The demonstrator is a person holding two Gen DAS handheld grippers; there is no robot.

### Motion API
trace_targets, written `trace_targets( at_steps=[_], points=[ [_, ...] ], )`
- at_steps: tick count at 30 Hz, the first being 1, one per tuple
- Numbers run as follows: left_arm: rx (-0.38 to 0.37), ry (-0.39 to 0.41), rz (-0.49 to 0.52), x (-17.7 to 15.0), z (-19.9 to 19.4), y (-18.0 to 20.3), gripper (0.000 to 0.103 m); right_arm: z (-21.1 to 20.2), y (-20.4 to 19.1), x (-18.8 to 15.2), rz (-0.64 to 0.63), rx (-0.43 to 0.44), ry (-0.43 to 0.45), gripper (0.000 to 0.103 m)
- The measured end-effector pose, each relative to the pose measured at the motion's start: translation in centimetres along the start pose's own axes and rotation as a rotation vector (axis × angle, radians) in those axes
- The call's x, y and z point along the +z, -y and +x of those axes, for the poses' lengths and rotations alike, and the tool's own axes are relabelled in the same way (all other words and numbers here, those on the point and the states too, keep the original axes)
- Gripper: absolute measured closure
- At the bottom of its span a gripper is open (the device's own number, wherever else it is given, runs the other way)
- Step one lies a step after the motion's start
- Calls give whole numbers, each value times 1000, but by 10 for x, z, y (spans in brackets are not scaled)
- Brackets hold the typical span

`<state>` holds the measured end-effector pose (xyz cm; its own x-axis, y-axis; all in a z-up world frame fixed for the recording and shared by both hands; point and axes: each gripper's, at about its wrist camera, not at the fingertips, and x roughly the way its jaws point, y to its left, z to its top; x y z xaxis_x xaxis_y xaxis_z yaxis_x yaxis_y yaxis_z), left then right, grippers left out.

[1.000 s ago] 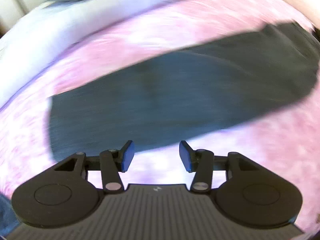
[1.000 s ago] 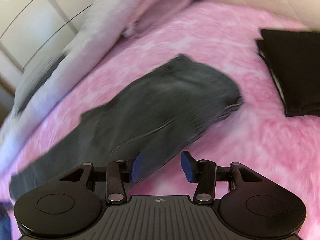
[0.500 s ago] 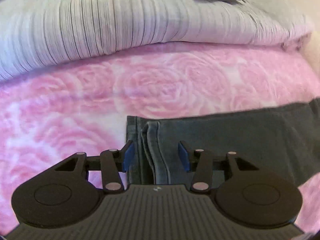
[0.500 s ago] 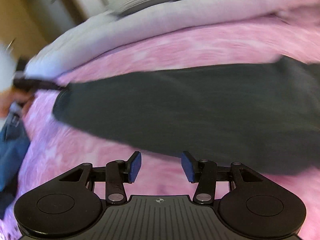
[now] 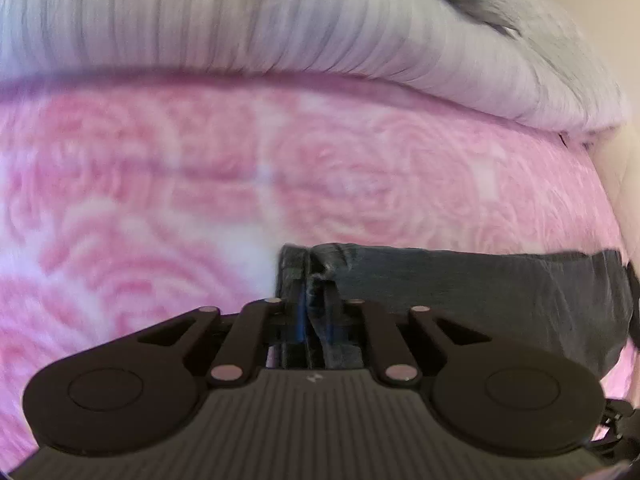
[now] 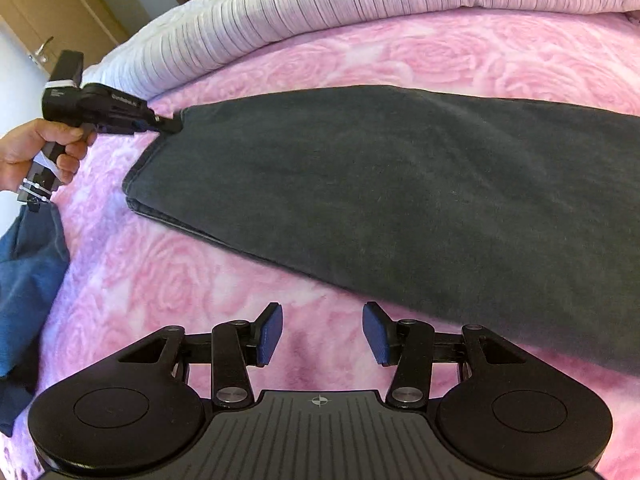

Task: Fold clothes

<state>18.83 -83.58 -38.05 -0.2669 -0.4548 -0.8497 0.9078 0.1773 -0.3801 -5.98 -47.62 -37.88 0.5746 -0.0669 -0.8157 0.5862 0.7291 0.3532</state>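
The left gripper (image 5: 314, 322) has just been closing and its jaws now pinch the hemmed corner of the dark grey garment (image 6: 380, 200), the fold of cloth bunched between the blue pads; in the left wrist view the pads themselves are mostly buried in fabric and the picture is soft with blur, so how deep the bite goes is hard to judge. From the right wrist view the same gripper (image 6: 170, 123) shows small at the garment's far left corner, held by a hand (image 6: 38, 152) cut off at the frame edge. The right gripper (image 6: 322, 334) hangs with jaws apart and nothing between them, over the pink rose-patterned blanket (image 6: 360, 56), just short of the garment's near edge. The garment lies flat across the blanket, its right end running out of frame. A striped duvet (image 6: 320, 4) lies beyond, and a blue cloth (image 6: 28, 280) at the left edge is only partly visible
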Motion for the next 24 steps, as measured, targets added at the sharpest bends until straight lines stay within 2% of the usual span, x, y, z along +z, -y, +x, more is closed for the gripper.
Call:
trace_targets(
  at_steps=[2,5,7,9,11,13,15,17,20,23,24],
  points=[
    [27,22,25,-4,-9,4,85,-4,5,1,5,-5,3,55],
    [87,86,132,-16,-33,19,84,-12,12,-3,16,-23,4,55],
    [116,106,243,-27,-44,36,83,-19,20,-6,41,-43,11,54],
    [124,109,363,-40,-52,55,77,-28,28,-11,74,-70,26,54],
    [72,69,429,-54,-47,71,76,-36,39,-18,115,-103,44,54],
    [46,10,411,-61,-33,76,75,-47,53,-27,178,-139,64,54],
    [95,-51,406,-66,-15,78,76,-61,69,-36,247,-182,92,54],
    [150,-73,419,-68,-7,86,77,-80,84,-46,310,-236,135,54],
    [220,-35,508,-71,-17,124,77,-116,106,-61,377,-356,218,54],
    [194,19,732,-91,-22,199,73,-145,133,-80,469,-448,280,50],
    [161,32,818,-101,-19,230,64,-152,144,-86,516,-460,293,49]
  ],
)
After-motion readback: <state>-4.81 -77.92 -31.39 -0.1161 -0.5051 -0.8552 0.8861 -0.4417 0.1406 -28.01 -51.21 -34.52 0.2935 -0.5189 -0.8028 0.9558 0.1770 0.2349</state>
